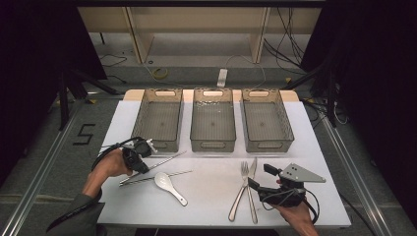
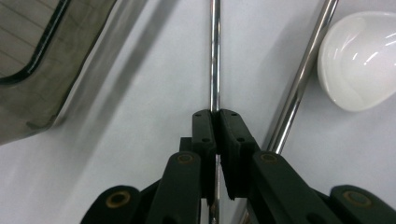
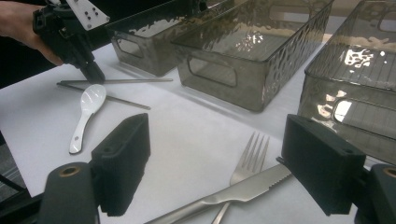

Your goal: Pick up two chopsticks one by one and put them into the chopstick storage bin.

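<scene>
Now the left gripper (image 2: 215,116) has its jaws pinched onto one metal chopstick (image 2: 214,56) lying flat on the white table (image 1: 211,196), just in front of the left bin (image 1: 158,120); gripping near one end probably lets it lift cleanly off its twin (image 2: 303,74) beside the white spoon (image 2: 359,60). Its long axis runs straight ahead between the jaws, and diagonally across the table in the high view. Meanwhile the right gripper (image 3: 233,168) hangs wide open and empty above the knife (image 3: 233,193) and fork (image 3: 250,161), presumably waiting.
</scene>
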Tool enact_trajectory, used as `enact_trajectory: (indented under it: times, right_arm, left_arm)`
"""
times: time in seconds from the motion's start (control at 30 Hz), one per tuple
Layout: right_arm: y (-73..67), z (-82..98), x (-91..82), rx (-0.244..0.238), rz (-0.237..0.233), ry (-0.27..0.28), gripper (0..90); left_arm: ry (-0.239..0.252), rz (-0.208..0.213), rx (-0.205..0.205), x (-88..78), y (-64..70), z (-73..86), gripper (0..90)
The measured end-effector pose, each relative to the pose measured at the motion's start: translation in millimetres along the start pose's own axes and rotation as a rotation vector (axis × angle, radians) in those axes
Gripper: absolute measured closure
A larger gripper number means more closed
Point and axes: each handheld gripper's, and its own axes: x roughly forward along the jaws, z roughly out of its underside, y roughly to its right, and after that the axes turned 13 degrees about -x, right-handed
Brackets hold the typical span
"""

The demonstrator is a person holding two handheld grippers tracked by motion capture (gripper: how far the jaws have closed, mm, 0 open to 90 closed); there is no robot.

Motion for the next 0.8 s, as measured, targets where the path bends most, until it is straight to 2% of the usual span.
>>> enact_trajectory:
  times: [0.1, 0.27, 0.33, 0.43, 0.5, 0.57, 0.77, 0.8]
  right_arm:
    - [-0.1, -0.1, -0.1, 0.000, 0.000, -0.001, 24.7]
    - [0.2, -0.3, -0.6, 0.002, -0.005, 0.004, 24.7]
    - [0.3, -0.5, -1.1, 0.001, -0.005, 0.009, 24.7]
    - [0.3, -0.3, -1.0, 0.003, -0.008, 0.007, 24.7]
    - [0.3, -0.4, -1.1, 0.001, -0.008, 0.007, 24.7]
    - [0.4, -0.4, -0.8, 0.002, -0.006, 0.005, 24.7]
    - [0.3, -0.4, -0.9, 0.002, -0.008, 0.007, 24.7]
    - [0.3, -0.4, -0.9, 0.002, -0.008, 0.007, 24.7]
  left_arm:
    - [0.011, 0.002, 0.011, -0.1, -0.3, 1.1, 84.5]
    - [0.038, 0.008, -0.001, -1.9, -1.7, 2.2, 84.6]
    - [0.059, 0.027, -0.015, -4.6, -1.5, 2.6, 84.7]
    - [0.077, 0.018, -0.034, -12.0, -3.3, 4.1, 84.6]
    - [0.084, 0.015, -0.031, -17.7, -4.0, 5.6, 84.7]
    - [0.100, 0.026, -0.035, -22.0, -3.2, 6.6, 84.7]
    - [0.170, 0.019, -0.046, -42.5, 1.3, 6.2, 84.7]
    - [0.180, 0.007, -0.045, -45.3, 2.1, 5.9, 84.7]
